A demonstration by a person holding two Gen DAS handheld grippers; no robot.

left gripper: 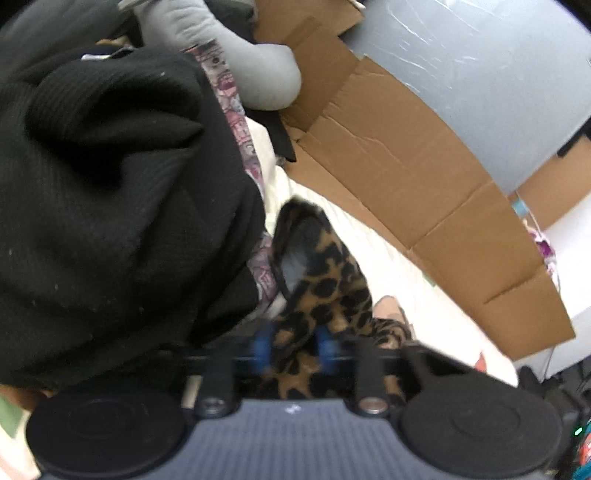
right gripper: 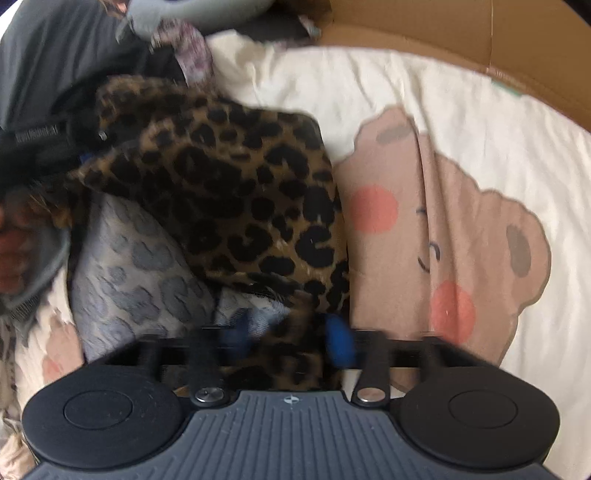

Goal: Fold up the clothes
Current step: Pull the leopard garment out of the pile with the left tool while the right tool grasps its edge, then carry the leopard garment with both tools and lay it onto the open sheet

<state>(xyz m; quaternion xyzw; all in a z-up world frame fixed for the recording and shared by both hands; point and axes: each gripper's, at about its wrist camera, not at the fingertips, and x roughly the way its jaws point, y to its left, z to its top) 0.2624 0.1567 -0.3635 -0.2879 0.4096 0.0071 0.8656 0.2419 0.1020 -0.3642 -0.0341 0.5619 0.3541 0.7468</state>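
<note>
Pinching a fold of the leopard-print garment (left gripper: 325, 291), the left hand-held gripper (left gripper: 295, 349) has its blue pads (left gripper: 260, 350) pressed against the cloth from both sides, clenched on it. Directly ahead of those pads the spotted fabric rises in a narrow ridge, and a slit in it shows the pale grey inner face. Just left of the ridge a bulky black ribbed knit (left gripper: 110, 192) fills that side of the left wrist view, with a strip of purple-patterned cloth (left gripper: 236, 110) along its edge. To the right of the ridge lies the cream bed cover (left gripper: 388, 269), and past it stands flattened brown cardboard (left gripper: 424, 177) against a pale blue wall (left gripper: 480, 74). Farthest ahead a grey stuffed shape (left gripper: 258, 62) lies on the heap.

The right hand-held gripper (right gripper: 291, 339) is likewise clamped on the same garment (right gripper: 229, 177): a spotted hem sits between its blue pads (right gripper: 340, 339), which are blurred. Ahead and slightly left the garment spreads in a broad fold, its grey-spotted inner face (right gripper: 147, 266) turned up just left of the pads. To the right, touching the garment's edge, the bed cover (right gripper: 369, 85) shows a printed brown bear face (right gripper: 461, 229) with pink cheeks. At the far left edge a person's hand (right gripper: 11, 251) in a grey sleeve is partly visible, blurred. Beyond the garment lie dark grey cloth (right gripper: 55, 55) and the cardboard (right gripper: 424, 26).
</note>
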